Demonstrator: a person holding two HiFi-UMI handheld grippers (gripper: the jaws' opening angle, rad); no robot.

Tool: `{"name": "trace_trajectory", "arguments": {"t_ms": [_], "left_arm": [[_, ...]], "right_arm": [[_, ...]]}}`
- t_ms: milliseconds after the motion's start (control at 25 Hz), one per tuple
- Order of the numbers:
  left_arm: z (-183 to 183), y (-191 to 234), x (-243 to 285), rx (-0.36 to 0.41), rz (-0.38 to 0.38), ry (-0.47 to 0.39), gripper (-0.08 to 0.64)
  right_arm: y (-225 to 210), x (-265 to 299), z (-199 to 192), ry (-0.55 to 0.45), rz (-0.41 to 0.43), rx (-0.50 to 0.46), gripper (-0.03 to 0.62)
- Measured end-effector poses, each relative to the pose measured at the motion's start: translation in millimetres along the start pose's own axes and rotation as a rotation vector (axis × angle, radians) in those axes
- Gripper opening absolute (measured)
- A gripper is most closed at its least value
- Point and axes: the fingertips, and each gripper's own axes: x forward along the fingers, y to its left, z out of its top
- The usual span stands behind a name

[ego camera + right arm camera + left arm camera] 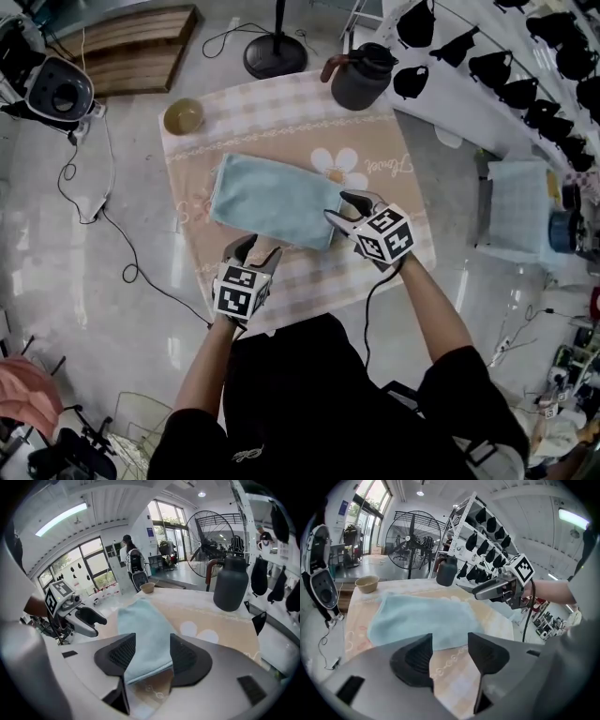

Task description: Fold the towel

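A light blue towel (pixel 272 202) lies folded into a rectangle on the checked tablecloth (pixel 281 112). My left gripper (pixel 258 251) hovers open just short of the towel's near edge, with only cloth showing between its fingers (pixel 450 641). My right gripper (pixel 345 211) stands open at the towel's near right corner. In the right gripper view that corner (pixel 145 630) lies flat below the gap between the pads (pixel 124 651), which are apart and do not press on it. Each gripper shows in the other's view: the right gripper (pixel 487 590) and the left gripper (pixel 89 616).
A dark jug (pixel 361 75) stands at the table's far right and a small bowl (pixel 184 116) at its far left. A fan base (pixel 275 56) and a wooden pallet (pixel 131 42) sit beyond. A rack of black items (pixel 525 66) runs along the right. Cables trail on the floor at left.
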Motion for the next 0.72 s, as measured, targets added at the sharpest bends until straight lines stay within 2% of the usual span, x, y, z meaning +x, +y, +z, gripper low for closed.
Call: {"name": "trace_trajectory", "arguments": {"t_ms": [280, 440, 720], "left_arm": [[10, -42, 41, 0.024, 0.042, 0.003, 0.219], [2, -68, 66, 0.02, 0.027, 0.036, 0.219], [-7, -101, 97, 0.066, 0.018, 0.056, 0.219]], "right_arm": [[-37, 9, -21, 0.037, 0.098, -0.007, 0.207], [-47, 24, -35, 0.074, 0.146, -0.009, 0.207], [-62, 43, -43, 0.095, 0.224, 0.02, 0.22]]}}
